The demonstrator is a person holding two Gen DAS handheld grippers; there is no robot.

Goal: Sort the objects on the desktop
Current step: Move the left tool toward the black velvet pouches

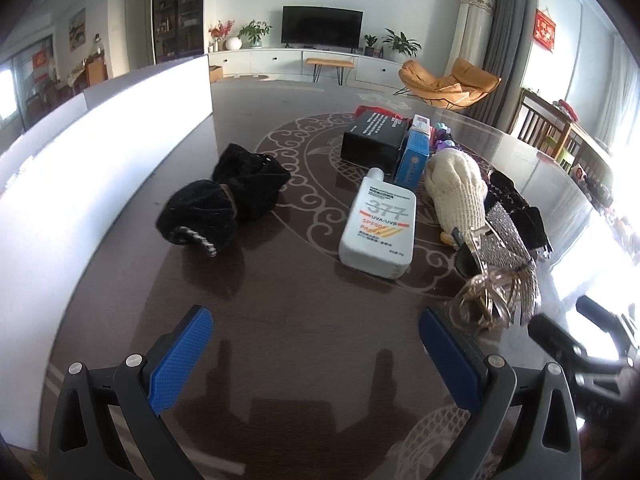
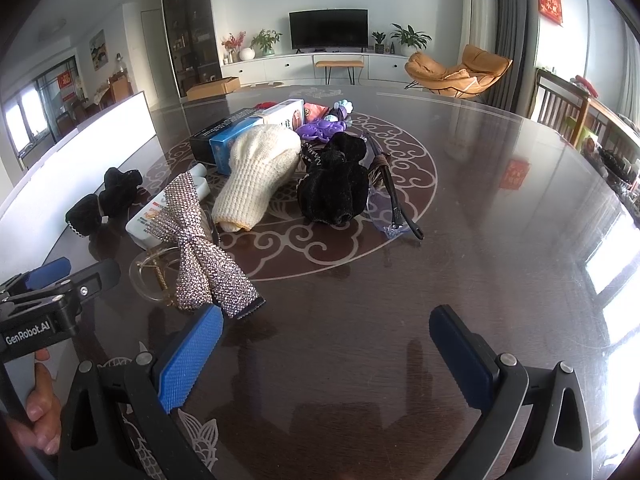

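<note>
Low over the table (image 2: 480, 208), left gripper (image 1: 316, 344) and right gripper (image 2: 326, 344) hover spread, empty.

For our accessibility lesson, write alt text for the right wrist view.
An open tool hovers over a dark patterned table, empty. Ahead lie a sparkly bow, a cream knit and a black scrunchie.

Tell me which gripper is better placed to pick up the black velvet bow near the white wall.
Left. The open left gripper faces the black velvet bow across bare table; the right gripper has the rhinestone bow between.
</note>
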